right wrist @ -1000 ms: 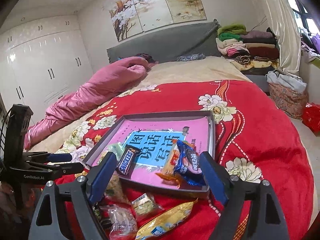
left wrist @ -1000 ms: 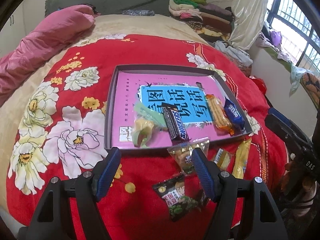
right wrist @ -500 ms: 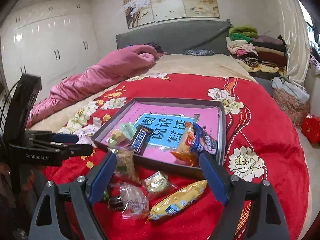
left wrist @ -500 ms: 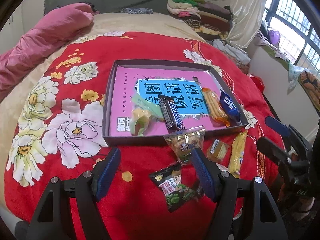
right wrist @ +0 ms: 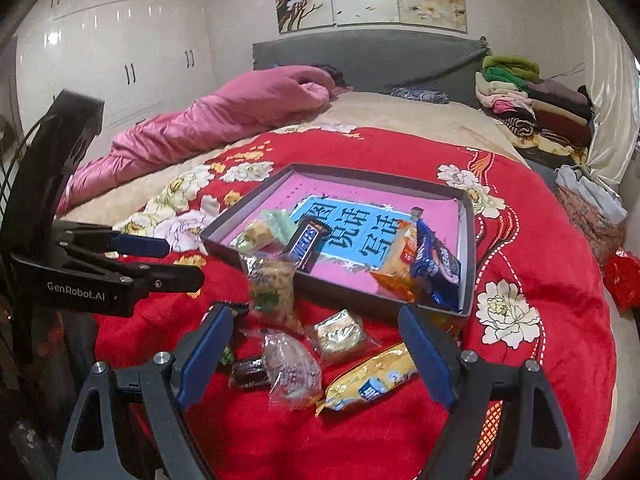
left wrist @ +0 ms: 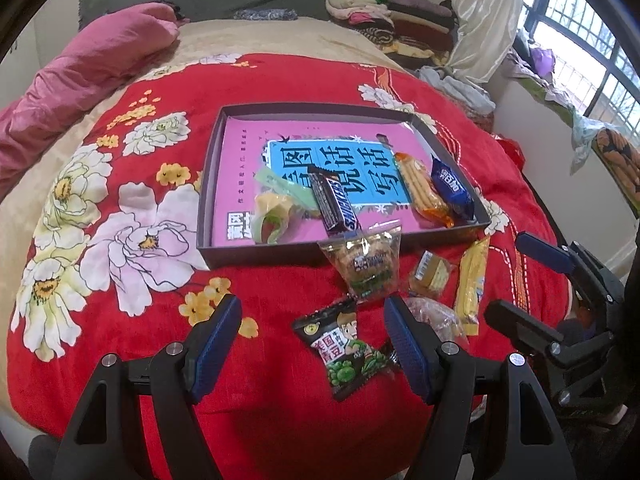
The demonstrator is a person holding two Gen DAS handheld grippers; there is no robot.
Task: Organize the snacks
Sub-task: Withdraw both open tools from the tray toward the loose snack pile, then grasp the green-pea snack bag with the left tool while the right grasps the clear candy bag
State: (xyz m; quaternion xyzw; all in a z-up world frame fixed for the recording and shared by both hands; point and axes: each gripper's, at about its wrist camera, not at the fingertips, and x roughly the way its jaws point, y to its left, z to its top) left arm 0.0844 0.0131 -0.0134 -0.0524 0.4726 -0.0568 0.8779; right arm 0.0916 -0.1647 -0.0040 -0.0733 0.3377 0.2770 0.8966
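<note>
The left gripper [left wrist: 312, 344] hovers with its jaws spread and nothing between the pads, above the red floral bedspread [left wrist: 132, 280] just in front of the dark tray [left wrist: 260, 254], its right finger beside a green pea packet [left wrist: 346, 350]. The right gripper [right wrist: 316, 354] is likewise wide open and holds nothing, poised over the loose snacks lying before the tray's near wall. Inside the tray, on a pink book cover [left wrist: 240, 168], a Snickers bar [left wrist: 332, 204] lies with its long axis running from the far side toward the near wall, its near end close to that wall; left of it sits a pale green wrapped sweet [left wrist: 276, 208], and by the right wall an orange biscuit pack [left wrist: 424, 188] and a blue Oreo pack [left wrist: 450, 188] lie side by side, both lengthwise along that wall. The tray's far half is bare cover. Outside, a clear pack of cookies [left wrist: 366, 266] leans against the near wall, with a small square cake [right wrist: 338, 332], a clear bag of dark bits [right wrist: 292, 368] and a long yellow packet [right wrist: 372, 378] further out; the yellow packet points slantwise toward the tray's right corner. Left of the tray the bedspread lies open.
</note>
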